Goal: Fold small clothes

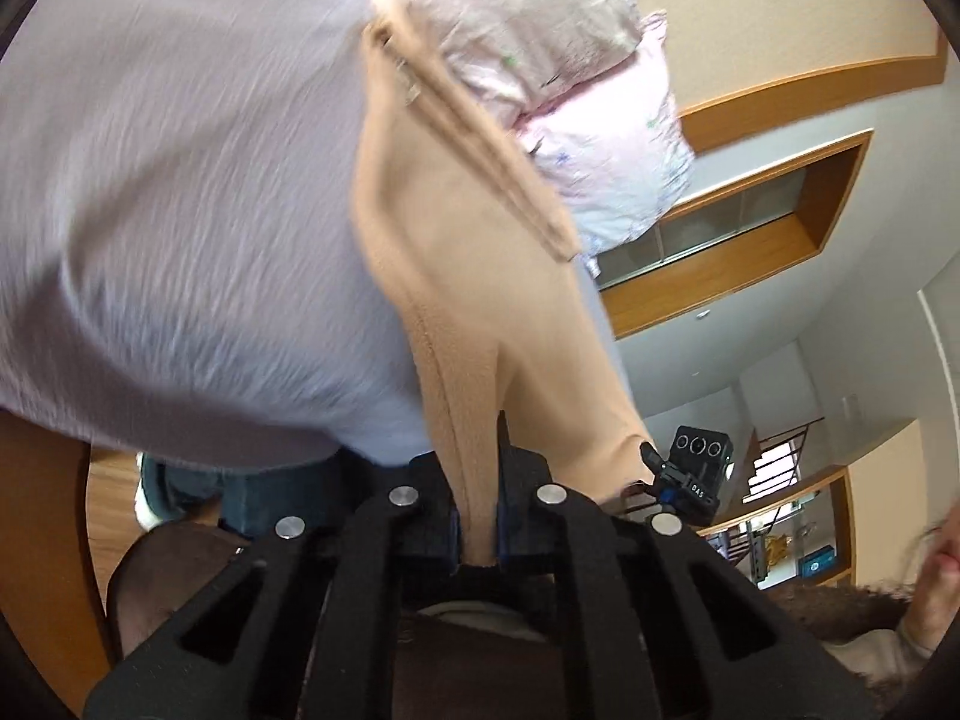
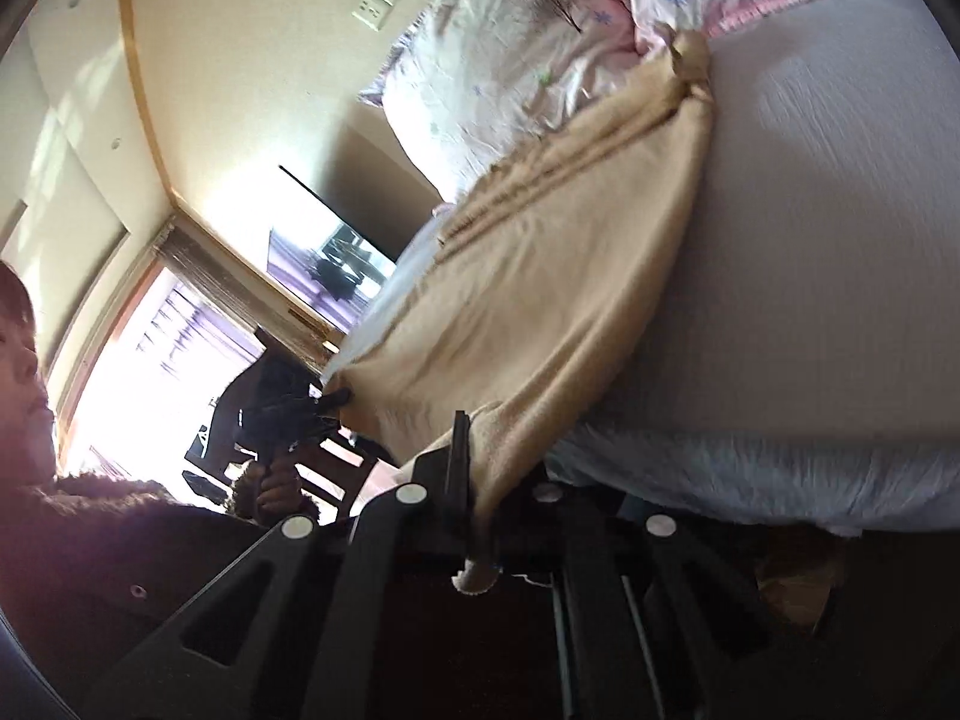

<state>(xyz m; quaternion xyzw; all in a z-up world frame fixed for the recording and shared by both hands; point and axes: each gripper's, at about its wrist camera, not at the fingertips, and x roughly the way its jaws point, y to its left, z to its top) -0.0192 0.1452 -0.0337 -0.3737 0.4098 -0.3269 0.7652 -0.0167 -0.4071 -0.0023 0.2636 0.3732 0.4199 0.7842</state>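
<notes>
A tan fleece garment stretches from the bed down into my left gripper, which is shut on its near edge. In the right wrist view the same garment lies spread over the white bedsheet, and my right gripper is shut on its other near corner. The left gripper shows at the garment's far corner in the right wrist view. The right gripper shows at the garment's edge in the left wrist view.
A floral pink pillow lies at the head of the bed, also in the right wrist view. The bed's front edge is close below the grippers. The person's face is at the left. A bright window is behind.
</notes>
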